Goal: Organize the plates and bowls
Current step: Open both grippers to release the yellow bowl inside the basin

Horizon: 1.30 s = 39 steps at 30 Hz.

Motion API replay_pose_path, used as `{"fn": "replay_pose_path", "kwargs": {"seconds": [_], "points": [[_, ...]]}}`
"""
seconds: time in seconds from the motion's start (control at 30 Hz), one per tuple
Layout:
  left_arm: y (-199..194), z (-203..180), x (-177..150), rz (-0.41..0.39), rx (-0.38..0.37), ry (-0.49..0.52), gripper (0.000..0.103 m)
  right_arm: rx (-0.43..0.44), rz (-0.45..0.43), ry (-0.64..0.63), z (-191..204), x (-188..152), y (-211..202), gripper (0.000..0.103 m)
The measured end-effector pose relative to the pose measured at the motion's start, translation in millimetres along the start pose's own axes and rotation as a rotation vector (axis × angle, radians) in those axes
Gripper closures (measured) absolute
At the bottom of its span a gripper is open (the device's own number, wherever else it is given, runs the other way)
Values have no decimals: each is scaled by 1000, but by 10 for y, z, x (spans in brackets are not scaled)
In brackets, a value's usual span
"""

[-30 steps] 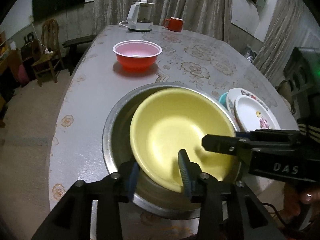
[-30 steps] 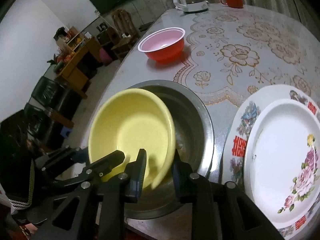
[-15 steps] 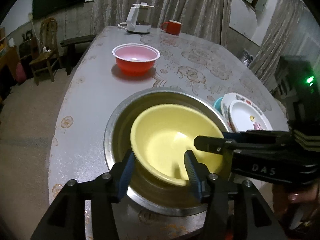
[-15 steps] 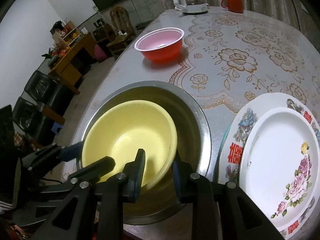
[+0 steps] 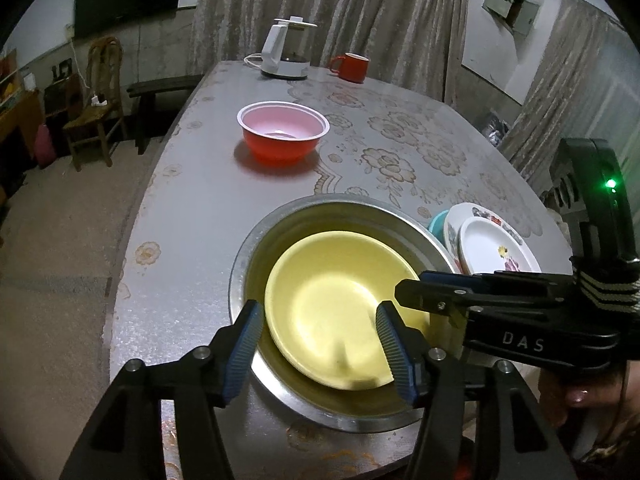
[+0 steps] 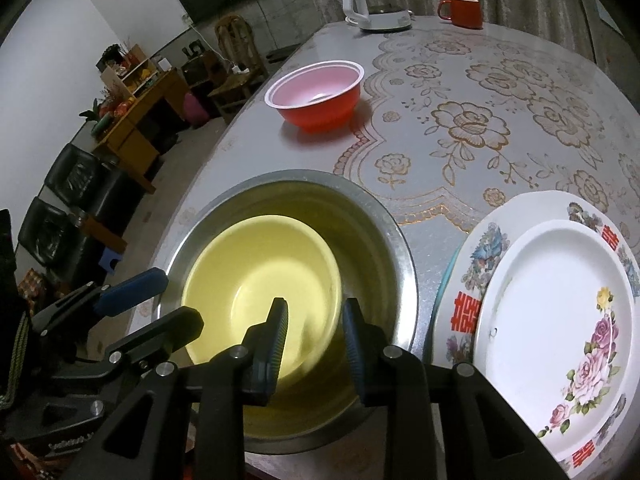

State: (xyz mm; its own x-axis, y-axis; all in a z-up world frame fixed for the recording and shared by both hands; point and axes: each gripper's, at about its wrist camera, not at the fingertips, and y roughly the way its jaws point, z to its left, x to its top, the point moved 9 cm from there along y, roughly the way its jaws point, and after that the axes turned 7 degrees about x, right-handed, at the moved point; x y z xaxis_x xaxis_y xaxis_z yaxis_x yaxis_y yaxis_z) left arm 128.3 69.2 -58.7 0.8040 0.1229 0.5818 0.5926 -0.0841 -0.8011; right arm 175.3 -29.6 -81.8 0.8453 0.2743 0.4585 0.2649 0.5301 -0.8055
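Observation:
A yellow bowl (image 5: 340, 304) lies inside a large steel basin (image 5: 280, 224) at the table's near edge; it also shows in the right wrist view (image 6: 256, 280), in the basin (image 6: 384, 224). My left gripper (image 5: 320, 348) is open, its fingers straddling the bowl's near rim without gripping. My right gripper (image 6: 314, 340) is open above the bowl's right rim. A red bowl (image 5: 283, 136) with a pink inside stands farther back, also in the right wrist view (image 6: 318, 96). A stack of flowered plates (image 6: 560, 332) lies right of the basin.
A white kettle (image 5: 286, 50) and a red mug (image 5: 352, 67) stand at the table's far end. The table (image 5: 192, 184) has a flowered cloth. Chairs and a wooden shelf stand on the floor to the left. The plates also show in the left wrist view (image 5: 492, 244).
Both grippers opened and let go of the yellow bowl, which dropped from tilted to resting inside the steel basin. Both grippers pulled back slightly.

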Motion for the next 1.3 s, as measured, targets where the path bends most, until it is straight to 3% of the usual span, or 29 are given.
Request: {"fn": "replay_pose_path", "kwargs": {"seconds": [0.43,0.7,0.9,1.13,1.3], "points": [[-5,150,56,-10,30,-47,34,61,-59,-19,166,82,-124,75],[10,239,33,7,44,-65,31,37,18,-43,224,13,118,75],[15,316,79,4,44,-89,28,6,13,-28,104,36,114,75],[70,371,114,23,36,-111,25,58,6,-7,132,76,69,75],[116,420,158,36,34,-139,16,76,1,7,140,135,49,72]]}}
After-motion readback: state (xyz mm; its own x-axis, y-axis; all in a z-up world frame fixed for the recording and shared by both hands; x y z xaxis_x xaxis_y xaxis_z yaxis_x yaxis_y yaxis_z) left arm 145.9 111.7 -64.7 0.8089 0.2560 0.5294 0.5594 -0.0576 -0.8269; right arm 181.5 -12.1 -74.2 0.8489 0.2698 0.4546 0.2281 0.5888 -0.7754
